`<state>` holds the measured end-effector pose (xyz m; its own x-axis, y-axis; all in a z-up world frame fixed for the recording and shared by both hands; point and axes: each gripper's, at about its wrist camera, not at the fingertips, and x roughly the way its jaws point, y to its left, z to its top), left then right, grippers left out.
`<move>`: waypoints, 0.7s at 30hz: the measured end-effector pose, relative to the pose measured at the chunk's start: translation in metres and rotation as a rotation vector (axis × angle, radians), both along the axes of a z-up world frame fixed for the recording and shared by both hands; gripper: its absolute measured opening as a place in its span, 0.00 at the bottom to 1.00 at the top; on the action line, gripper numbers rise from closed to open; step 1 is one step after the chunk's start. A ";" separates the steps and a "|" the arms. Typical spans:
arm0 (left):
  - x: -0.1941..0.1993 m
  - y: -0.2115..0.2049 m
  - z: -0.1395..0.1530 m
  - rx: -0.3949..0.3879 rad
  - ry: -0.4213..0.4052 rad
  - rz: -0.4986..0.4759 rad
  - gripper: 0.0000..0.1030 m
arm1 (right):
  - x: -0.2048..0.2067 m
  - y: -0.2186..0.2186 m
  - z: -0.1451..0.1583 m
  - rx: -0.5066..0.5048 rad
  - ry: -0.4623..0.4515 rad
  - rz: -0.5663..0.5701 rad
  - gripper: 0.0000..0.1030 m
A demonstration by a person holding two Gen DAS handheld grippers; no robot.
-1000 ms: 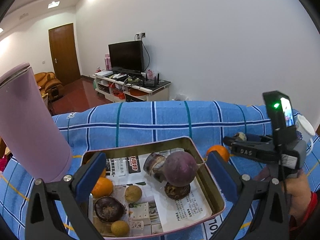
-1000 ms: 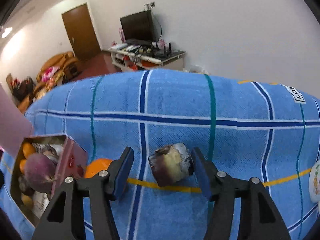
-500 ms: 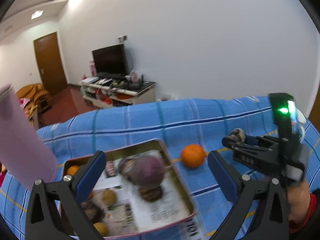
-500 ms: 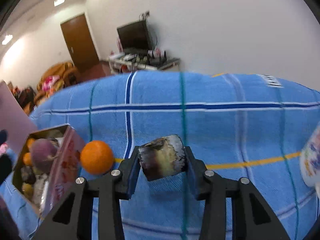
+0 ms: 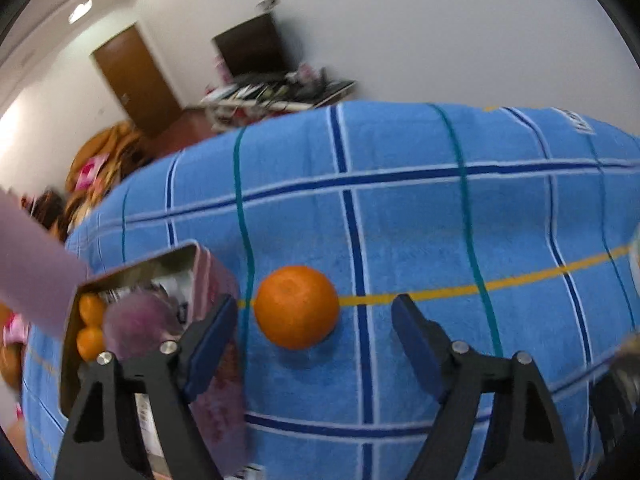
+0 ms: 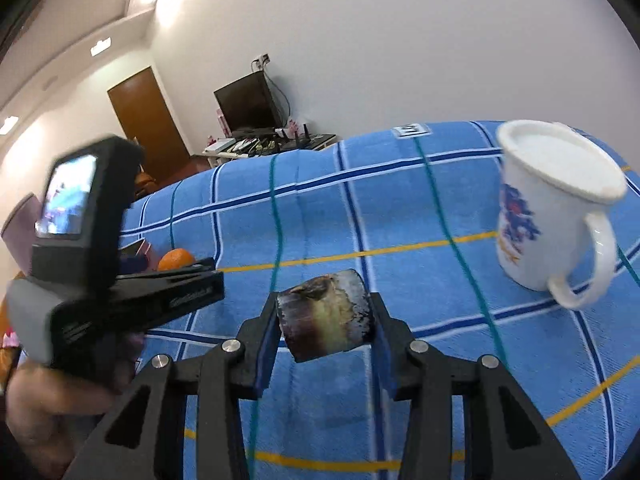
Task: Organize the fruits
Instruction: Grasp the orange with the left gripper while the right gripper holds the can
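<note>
Gripping dark fruit chunk, right tongs carry it clear of cloth; left tongs spread wide, lined up on orange beside tin.

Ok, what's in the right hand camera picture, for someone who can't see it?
The right gripper pinches a dark, mottled fruit piece above a blue checked cloth. A white mug stands at right; the left gripper and an orange show at left.

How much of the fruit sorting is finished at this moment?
Done: several fruits lie in the tin. In hand: the right gripper clamps a dark fruit piece. Left: the orange sits on the cloth, ahead of the open left gripper.
</note>
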<state>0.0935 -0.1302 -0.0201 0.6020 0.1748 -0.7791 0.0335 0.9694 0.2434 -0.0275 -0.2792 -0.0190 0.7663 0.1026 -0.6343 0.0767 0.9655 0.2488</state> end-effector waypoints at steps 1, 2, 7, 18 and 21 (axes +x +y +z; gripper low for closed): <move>0.003 -0.002 -0.003 -0.003 0.001 0.025 0.80 | 0.000 -0.005 0.000 0.007 0.001 -0.004 0.42; 0.005 -0.003 -0.005 -0.006 0.002 0.044 0.80 | 0.001 -0.005 0.001 0.017 0.003 -0.007 0.42; 0.018 -0.003 -0.015 -0.023 -0.002 0.157 0.80 | -0.003 -0.013 0.007 0.045 -0.012 -0.015 0.42; 0.041 0.001 -0.023 -0.115 0.002 0.237 0.86 | -0.004 -0.011 0.008 0.054 -0.016 -0.006 0.42; 0.035 -0.003 -0.022 -0.112 0.008 0.217 0.79 | -0.004 -0.013 0.007 0.068 -0.018 -0.015 0.42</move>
<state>0.1288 -0.1328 -0.0419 0.5536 0.2119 -0.8054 -0.1771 0.9749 0.1348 -0.0313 -0.2924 -0.0117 0.7792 0.1335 -0.6124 0.0857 0.9452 0.3151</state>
